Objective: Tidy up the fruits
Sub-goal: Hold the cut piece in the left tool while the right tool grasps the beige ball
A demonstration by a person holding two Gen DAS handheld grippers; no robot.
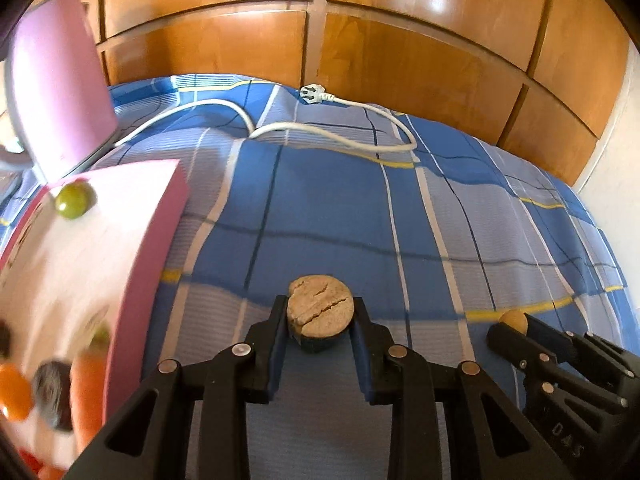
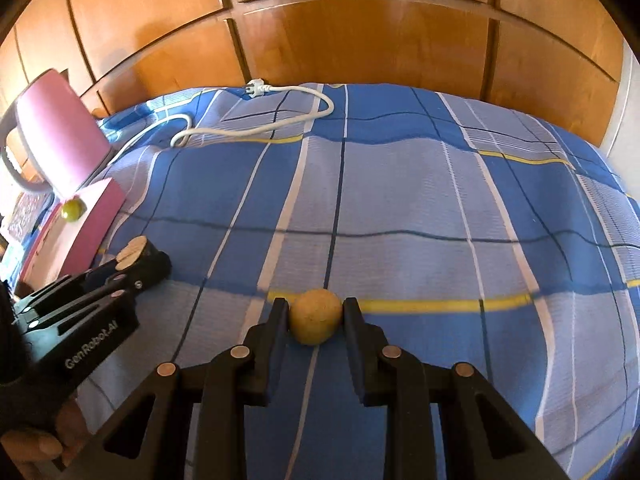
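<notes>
My left gripper [image 1: 320, 320] is shut on a round tan piece with a cracked flat face [image 1: 320, 310] above the blue checked bedspread; it also shows in the right wrist view [image 2: 132, 258]. My right gripper [image 2: 316, 316] is shut on a small yellow-brown round fruit [image 2: 316, 316]; that fruit also shows at the right of the left wrist view [image 1: 514, 320]. A pink-sided box [image 1: 132, 264] lies at the left with a green fruit [image 1: 74, 200], orange fruits [image 1: 14, 394], a carrot [image 1: 88, 392] and dark fruits, blurred.
A pink box lid [image 1: 60, 92] stands upright at the far left. A white power cable with plug [image 1: 312, 94] lies across the far part of the bed. Wooden wardrobe doors [image 1: 400, 48] stand behind the bed.
</notes>
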